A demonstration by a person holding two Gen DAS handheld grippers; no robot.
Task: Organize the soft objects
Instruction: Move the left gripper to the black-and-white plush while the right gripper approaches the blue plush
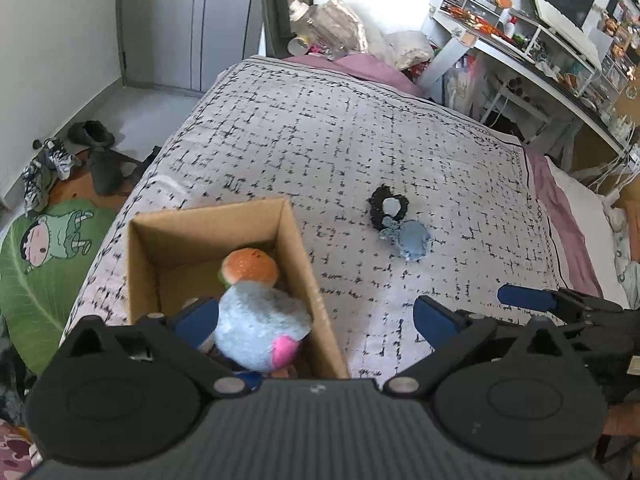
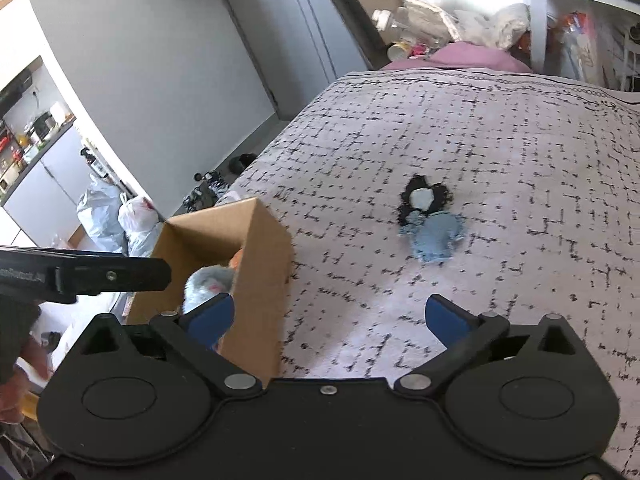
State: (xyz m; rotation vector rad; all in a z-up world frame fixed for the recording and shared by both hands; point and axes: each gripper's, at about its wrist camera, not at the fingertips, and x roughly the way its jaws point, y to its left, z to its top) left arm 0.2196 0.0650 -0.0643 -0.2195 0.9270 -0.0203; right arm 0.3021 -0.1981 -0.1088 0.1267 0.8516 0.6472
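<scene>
An open cardboard box (image 1: 304,264) stands on the bed near its front left. Inside lie a burger plush (image 1: 250,266) and a fluffy light-blue plush with a pink patch (image 1: 260,328). My left gripper (image 1: 316,316) is open, its left finger over the box beside the blue plush, its right finger over the bed. A small doll with black hair and a blue dress (image 1: 402,224) lies on the bedspread, farther right. My right gripper (image 2: 332,316) is open and empty, straddling the box's (image 2: 256,264) right wall; the doll (image 2: 430,220) lies ahead of it.
The patterned bedspread (image 1: 320,128) covers the bed. Shoes and a green cartoon rug (image 1: 44,256) lie on the floor to the left. A cluttered white desk (image 1: 540,40) stands at the back right. Bags (image 2: 120,220) sit on the floor left of the bed.
</scene>
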